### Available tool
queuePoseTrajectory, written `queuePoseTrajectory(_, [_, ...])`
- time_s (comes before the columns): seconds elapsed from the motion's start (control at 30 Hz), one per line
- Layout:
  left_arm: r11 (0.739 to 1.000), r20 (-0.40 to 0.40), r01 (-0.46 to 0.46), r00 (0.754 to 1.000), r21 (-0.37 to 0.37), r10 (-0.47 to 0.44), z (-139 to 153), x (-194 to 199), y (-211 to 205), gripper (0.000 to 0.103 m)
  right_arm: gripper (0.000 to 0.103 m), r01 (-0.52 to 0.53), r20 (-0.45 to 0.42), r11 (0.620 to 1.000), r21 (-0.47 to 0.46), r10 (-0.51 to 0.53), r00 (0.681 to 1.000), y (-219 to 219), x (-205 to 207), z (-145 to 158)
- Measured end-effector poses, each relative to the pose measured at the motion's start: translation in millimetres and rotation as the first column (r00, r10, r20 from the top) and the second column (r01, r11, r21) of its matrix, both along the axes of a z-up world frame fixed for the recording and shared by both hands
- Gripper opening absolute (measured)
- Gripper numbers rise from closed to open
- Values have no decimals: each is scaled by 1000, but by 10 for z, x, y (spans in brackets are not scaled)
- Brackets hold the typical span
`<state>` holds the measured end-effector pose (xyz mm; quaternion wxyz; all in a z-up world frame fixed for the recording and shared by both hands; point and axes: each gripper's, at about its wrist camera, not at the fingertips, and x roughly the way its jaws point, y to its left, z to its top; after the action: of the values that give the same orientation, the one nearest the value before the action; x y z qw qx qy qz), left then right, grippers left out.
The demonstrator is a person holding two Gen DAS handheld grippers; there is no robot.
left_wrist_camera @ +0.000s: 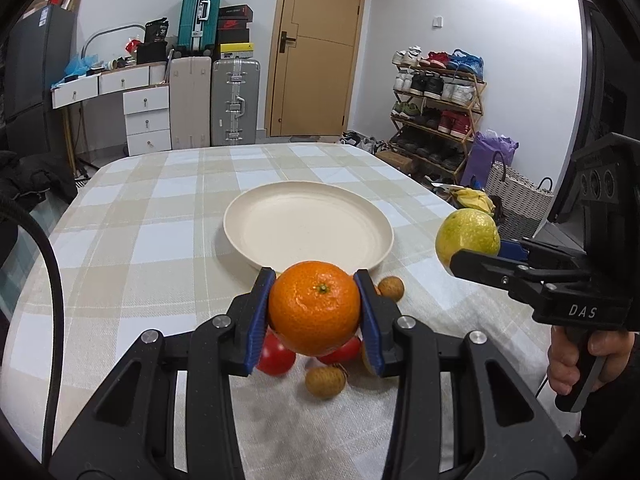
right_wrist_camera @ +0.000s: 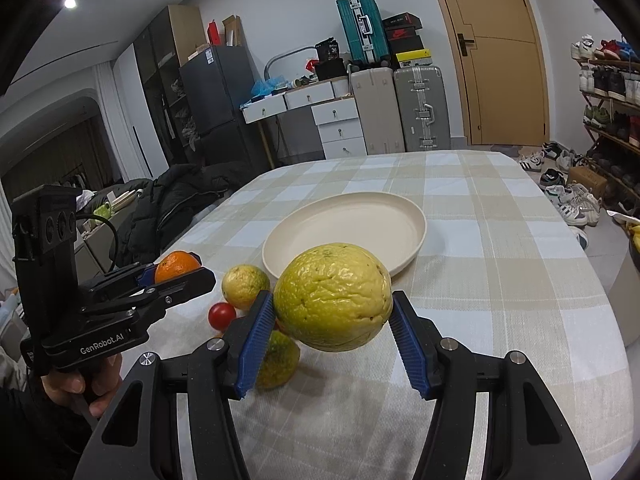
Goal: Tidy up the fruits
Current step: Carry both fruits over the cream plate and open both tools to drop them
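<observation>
My left gripper (left_wrist_camera: 316,308) is shut on an orange (left_wrist_camera: 314,307) and holds it above the table, just short of the cream plate (left_wrist_camera: 256,204). My right gripper (right_wrist_camera: 332,328) is shut on a big yellow-green citrus (right_wrist_camera: 334,296), also lifted, near the plate (right_wrist_camera: 412,212). Under the left gripper lie red tomatoes (left_wrist_camera: 276,356) and small brown longans (left_wrist_camera: 325,381). In the right wrist view, a second yellow-green citrus (right_wrist_camera: 245,286), a tomato (right_wrist_camera: 221,315) and another green-yellow fruit (right_wrist_camera: 280,360) lie on the cloth. The plate holds nothing.
The table has a beige and white checked cloth (left_wrist_camera: 140,220). The right gripper (left_wrist_camera: 500,264) with its citrus hangs at the right in the left wrist view; the left gripper (right_wrist_camera: 176,276) shows at the left in the right wrist view. Suitcases, drawers and a shoe rack stand behind.
</observation>
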<state>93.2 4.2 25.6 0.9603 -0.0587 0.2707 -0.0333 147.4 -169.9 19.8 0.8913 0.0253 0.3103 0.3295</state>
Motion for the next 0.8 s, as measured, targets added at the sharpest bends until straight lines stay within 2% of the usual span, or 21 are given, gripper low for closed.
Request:
queuePoseTrajectory(0.4, [1000, -11, -11, 1000, 9, 11, 18, 324, -2, 37, 59, -2, -61, 1000, 14, 2, 998, 164, 350, -1])
queuePoseTrajectory(0.8, [999, -37, -39, 998, 19, 40, 14, 808, 95, 37, 59, 23, -147, 1000, 14, -21, 989, 230, 731, -137])
